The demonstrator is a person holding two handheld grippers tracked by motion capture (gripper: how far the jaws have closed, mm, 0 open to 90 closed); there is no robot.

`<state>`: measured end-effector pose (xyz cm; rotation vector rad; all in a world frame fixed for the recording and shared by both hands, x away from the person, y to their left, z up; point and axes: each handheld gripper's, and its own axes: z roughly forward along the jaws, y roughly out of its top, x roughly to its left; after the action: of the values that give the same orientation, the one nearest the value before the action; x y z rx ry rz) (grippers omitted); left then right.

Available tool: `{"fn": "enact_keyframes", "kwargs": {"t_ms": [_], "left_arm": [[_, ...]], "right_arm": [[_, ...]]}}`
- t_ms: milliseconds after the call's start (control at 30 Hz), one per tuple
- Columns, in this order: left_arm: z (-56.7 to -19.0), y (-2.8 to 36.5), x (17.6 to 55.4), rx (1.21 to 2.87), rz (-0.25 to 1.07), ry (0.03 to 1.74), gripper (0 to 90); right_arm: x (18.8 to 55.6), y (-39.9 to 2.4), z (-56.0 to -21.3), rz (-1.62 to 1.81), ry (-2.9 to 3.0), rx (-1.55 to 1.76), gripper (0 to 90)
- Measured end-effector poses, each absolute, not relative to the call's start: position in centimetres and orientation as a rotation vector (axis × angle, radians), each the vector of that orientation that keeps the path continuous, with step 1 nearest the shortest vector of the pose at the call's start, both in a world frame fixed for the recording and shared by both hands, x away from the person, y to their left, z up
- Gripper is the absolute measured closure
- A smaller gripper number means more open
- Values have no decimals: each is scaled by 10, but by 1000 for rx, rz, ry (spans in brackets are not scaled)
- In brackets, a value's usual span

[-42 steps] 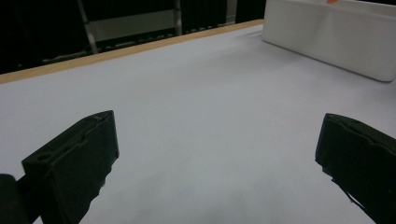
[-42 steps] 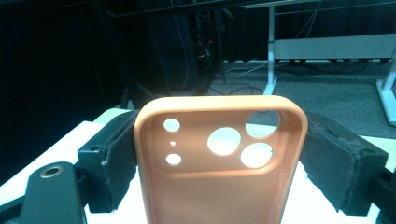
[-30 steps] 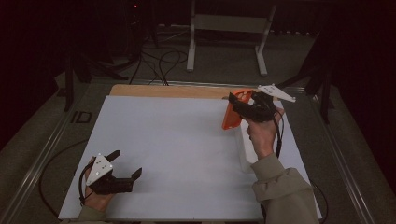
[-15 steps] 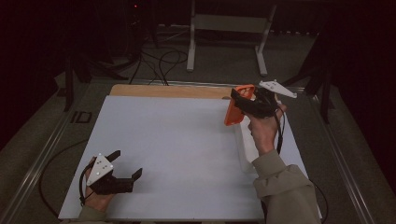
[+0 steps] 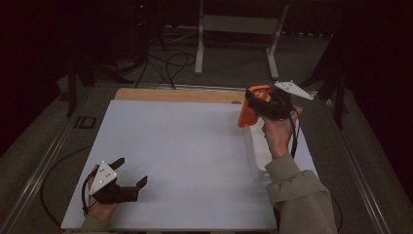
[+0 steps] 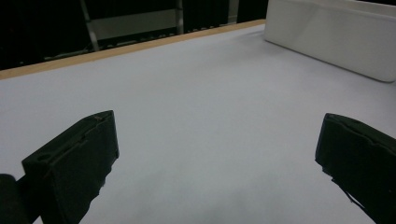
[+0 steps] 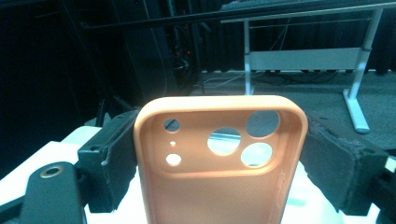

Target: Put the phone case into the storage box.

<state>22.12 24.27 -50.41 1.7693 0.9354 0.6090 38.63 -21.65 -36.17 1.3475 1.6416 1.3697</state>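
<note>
An orange phone case (image 5: 247, 113) with several camera holes hangs in the air over the table's far right. My right gripper (image 5: 254, 101) is shut on it, a black pad (image 7: 109, 156) pressing on each long side of the case (image 7: 219, 163), whose inside faces the camera. Just below it lies a white tray (image 5: 256, 157). At the table's front left, my left gripper (image 5: 131, 171) rests low over the white tabletop (image 5: 185, 146), open, with nothing between its jaws (image 6: 215, 154).
The white tray (image 6: 327, 32) stands along the table's right side. A wooden strip (image 5: 175, 95) runs along the far edge. Beyond it are a dark floor with cables and a white metal stand (image 5: 234, 29).
My right gripper has shifted slightly toward the far side with the orange case still in it. The left gripper has stayed where it was.
</note>
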Motion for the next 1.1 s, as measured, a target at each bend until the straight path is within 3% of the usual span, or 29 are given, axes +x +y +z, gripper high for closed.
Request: {"fn": "enact_keyframes", "kwargs": {"t_ms": [1100], "left_arm": [[-506,240,221,1773,601,936,3]], "right_arm": [[411,-224,-363,1265,1600,1374,166]]}}
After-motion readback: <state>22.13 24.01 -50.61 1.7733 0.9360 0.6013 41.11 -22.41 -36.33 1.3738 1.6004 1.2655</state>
